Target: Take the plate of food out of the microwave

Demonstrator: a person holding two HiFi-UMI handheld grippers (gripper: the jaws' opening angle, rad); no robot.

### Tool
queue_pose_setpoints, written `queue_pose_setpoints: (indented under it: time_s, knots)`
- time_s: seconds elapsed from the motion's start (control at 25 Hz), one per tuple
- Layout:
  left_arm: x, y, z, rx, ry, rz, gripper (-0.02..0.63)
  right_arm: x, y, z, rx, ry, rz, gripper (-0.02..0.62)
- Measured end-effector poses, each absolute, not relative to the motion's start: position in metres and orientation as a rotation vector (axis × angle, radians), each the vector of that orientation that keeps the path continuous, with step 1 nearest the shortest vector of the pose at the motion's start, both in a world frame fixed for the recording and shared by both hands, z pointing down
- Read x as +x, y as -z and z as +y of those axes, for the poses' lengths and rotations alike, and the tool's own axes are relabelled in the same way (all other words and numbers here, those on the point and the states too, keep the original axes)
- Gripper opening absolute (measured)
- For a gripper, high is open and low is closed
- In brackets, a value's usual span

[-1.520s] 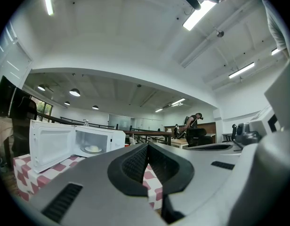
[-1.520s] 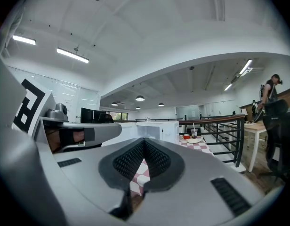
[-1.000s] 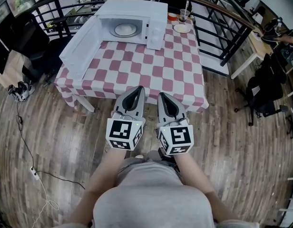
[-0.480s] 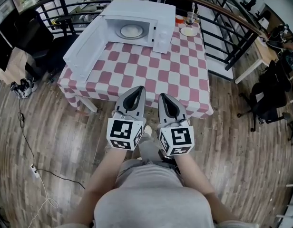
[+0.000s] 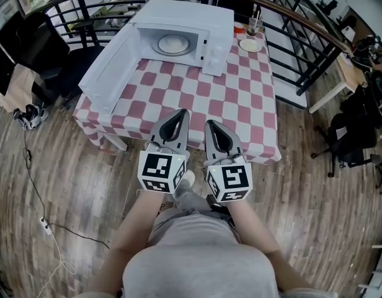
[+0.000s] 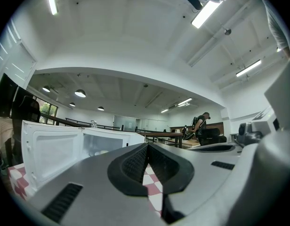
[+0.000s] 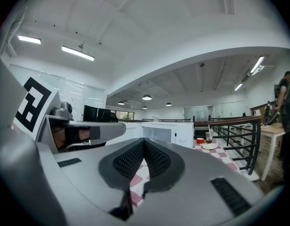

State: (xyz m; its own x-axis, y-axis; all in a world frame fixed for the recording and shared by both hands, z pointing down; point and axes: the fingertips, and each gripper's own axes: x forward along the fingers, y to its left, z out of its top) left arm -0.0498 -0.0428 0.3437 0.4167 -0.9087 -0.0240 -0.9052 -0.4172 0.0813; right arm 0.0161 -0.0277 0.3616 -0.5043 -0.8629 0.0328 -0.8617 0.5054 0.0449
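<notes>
A white microwave (image 5: 182, 27) stands at the far end of the table, its door (image 5: 110, 70) swung open to the left. Inside it lies a white plate of food (image 5: 173, 43). My left gripper (image 5: 183, 113) and right gripper (image 5: 209, 123) are side by side over the table's near edge, pointing level at the microwave and well short of it. Both are shut with nothing between the jaws. The left gripper view shows the microwave (image 6: 109, 140) and its door (image 6: 46, 152) beyond my shut left gripper (image 6: 147, 145). In the right gripper view the microwave (image 7: 166, 132) stands past the right gripper (image 7: 145, 141).
The table wears a red-and-white checked cloth (image 5: 203, 98). A cup (image 5: 253, 26) and a small plate (image 5: 250, 44) sit at its far right corner. A black railing (image 5: 302, 48) runs behind and to the right. An office chair (image 5: 355, 132) stands right, cables (image 5: 36, 185) lie left.
Both grippers have moved forward together, from over the floor to over the table's near edge. The table and microwave now look closer. Both stay shut.
</notes>
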Motion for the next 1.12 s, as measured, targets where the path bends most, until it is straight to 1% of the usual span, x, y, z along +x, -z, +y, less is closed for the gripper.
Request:
queue_pose_setpoints:
  time_s: [1.12]
  knots:
    - [-0.081,-0.35,-0.218,2.578,0.029,-1.662,0.0,-0.021,-0.367,-0.205,1.496,-0.013,-2.707,0.025]
